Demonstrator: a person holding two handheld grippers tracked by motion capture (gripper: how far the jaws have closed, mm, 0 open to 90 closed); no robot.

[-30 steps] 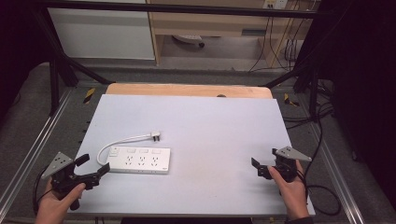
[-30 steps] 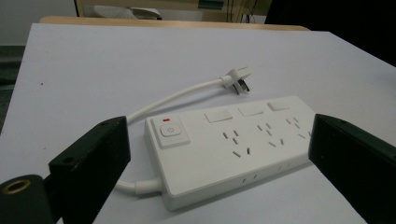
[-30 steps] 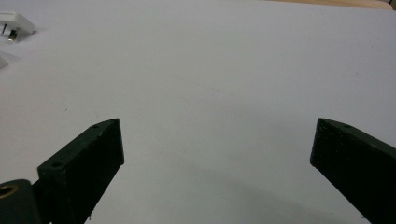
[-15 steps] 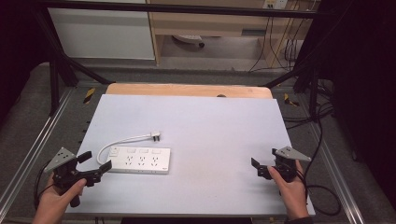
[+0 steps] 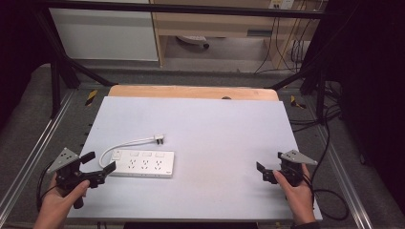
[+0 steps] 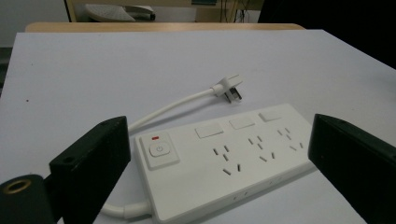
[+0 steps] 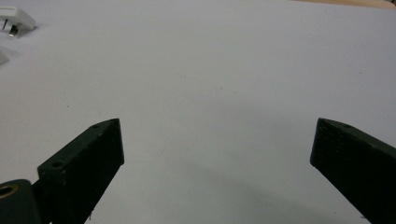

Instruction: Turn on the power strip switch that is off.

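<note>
white power strip — three sockets, short cord

Pale grey table, matte, evenly lit. Wooden board edge along its far side. Beyond the board: white cabinet panel to the left, light wood shelf unit at centre, dangling cables to the right. Black frame struts slant down on both sides of the table. Grey floor left of it; right of it, the room falls into darkness.

High view looks down over the table — both gripper views skim low, sharing the plug.
</note>
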